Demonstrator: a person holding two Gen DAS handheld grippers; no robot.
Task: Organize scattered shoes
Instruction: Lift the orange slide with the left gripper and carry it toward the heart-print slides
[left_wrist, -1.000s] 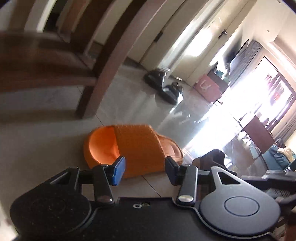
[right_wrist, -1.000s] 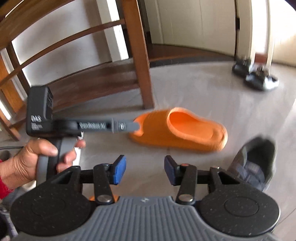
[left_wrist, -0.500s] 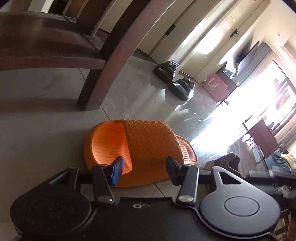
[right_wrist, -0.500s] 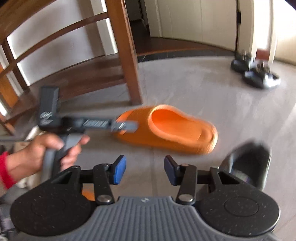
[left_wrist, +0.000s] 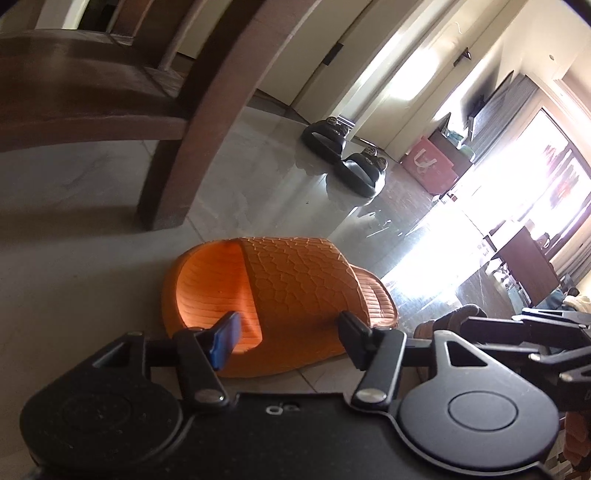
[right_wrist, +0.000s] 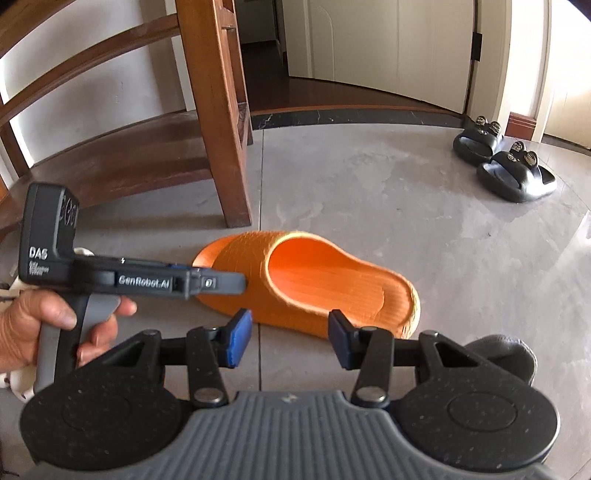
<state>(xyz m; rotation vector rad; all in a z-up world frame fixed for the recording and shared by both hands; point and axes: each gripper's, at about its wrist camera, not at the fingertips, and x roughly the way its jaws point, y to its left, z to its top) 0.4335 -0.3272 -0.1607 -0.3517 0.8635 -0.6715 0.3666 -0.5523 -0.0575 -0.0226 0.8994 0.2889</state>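
The orange slide (right_wrist: 306, 284) lay on the floor (right_wrist: 406, 206), at five o'clock from the wooden post (right_wrist: 218, 110). It looked light, soft and grippy; its strap seemed the best hold. The left gripper (left_wrist: 286, 336), its jaws just widened and empty, straddled that strap. The right gripper (right_wrist: 286, 338) stood released, short of the slide.

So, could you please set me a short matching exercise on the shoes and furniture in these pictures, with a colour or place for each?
Things:
1. slipper
2. pair of sandals
3. wooden leg
4. shoe

Descriptions:
A. black, side by side near the doorway
B. orange, lying on the floor ahead of both claws
C. grey, low at the right edge
D. brown, standing upright behind the slipper

Pairs: 1-B, 2-A, 3-D, 4-C
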